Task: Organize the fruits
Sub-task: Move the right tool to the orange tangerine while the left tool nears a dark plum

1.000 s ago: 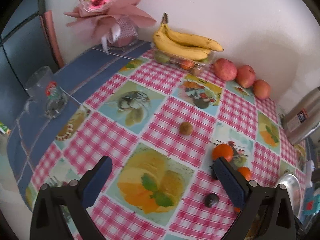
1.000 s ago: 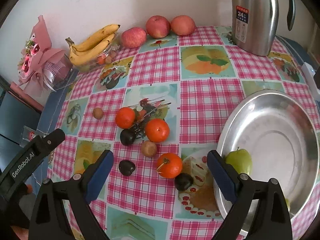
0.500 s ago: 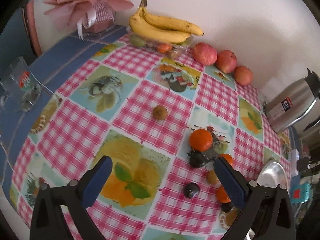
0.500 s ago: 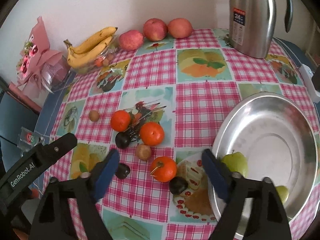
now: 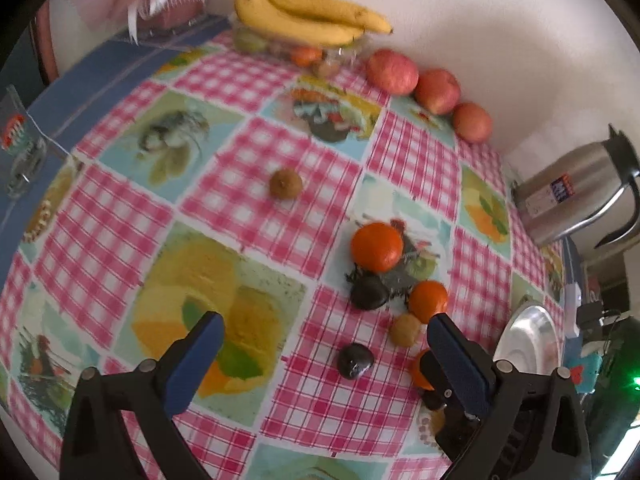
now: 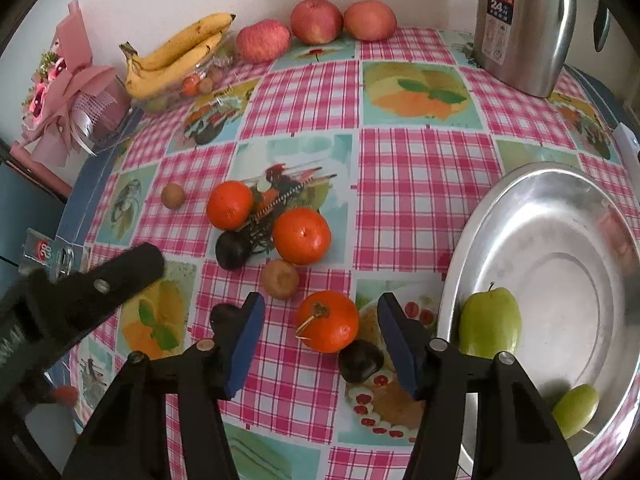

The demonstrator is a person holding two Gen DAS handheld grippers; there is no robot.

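Observation:
My right gripper (image 6: pixel 320 322) is open, its fingers on either side of an orange with a stem (image 6: pixel 327 321) on the checked tablecloth. Two more oranges (image 6: pixel 302 235) (image 6: pixel 229 205), two brown kiwis (image 6: pixel 280 279) (image 6: pixel 173 195) and dark plums (image 6: pixel 232 249) (image 6: pixel 361 361) lie around it. A steel bowl (image 6: pixel 480 224) at the right holds two green fruits (image 6: pixel 489 323). My left gripper (image 5: pixel 324 342) is open and empty above a dark plum (image 5: pixel 355 360), with a kiwi (image 5: pixel 405 329) and oranges (image 5: pixel 376 247) ahead.
Bananas (image 6: pixel 176 54) on a clear box and three red apples (image 6: pixel 316 21) line the back wall. A steel thermos (image 6: pixel 520 24) stands back right, a pink bouquet (image 6: pixel 72 84) back left. A glass (image 5: pixel 20 152) sits at the table's left edge.
My right gripper has moved forward and narrowed around the stemmed orange. My left gripper has swung right and closer toward the fruit cluster.

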